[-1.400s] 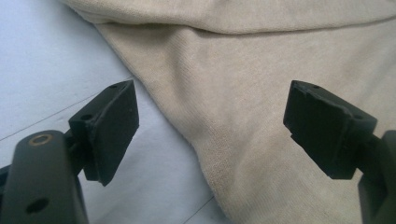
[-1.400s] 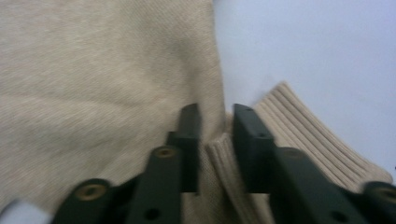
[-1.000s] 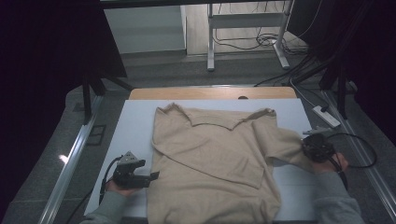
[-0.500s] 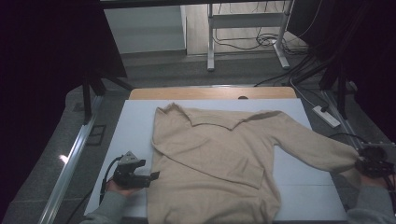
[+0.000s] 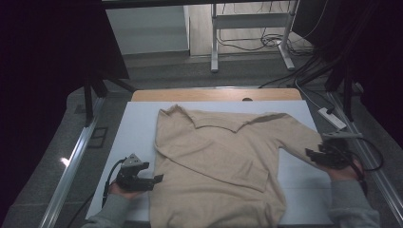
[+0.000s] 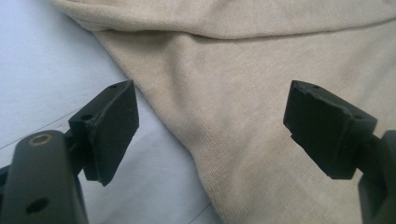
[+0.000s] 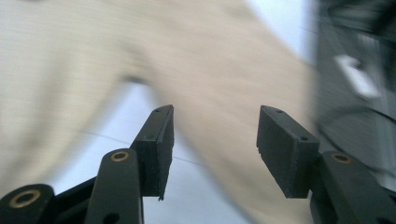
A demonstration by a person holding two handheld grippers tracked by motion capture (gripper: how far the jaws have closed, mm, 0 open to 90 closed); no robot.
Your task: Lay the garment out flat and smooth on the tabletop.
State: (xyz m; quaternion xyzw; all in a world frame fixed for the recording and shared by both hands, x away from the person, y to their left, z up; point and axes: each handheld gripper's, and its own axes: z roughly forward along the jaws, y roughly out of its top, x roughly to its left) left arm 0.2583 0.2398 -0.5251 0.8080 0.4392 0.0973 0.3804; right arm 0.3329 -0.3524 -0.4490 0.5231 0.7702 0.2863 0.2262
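A beige sweater [image 5: 223,161] lies flat on the white desk [image 5: 138,128], collar toward the far edge, one sleeve [image 5: 297,135] extended toward the desk's right side. The left tool [image 5: 151,180] rests on the desk at the sweater's left edge, jaws set wide with nothing gripped; in the left gripper view the fabric edge [image 6: 201,154] runs between them. The right tool [image 5: 313,154] sits at the sleeve end; its jaws have just been opening, clear of the cloth.
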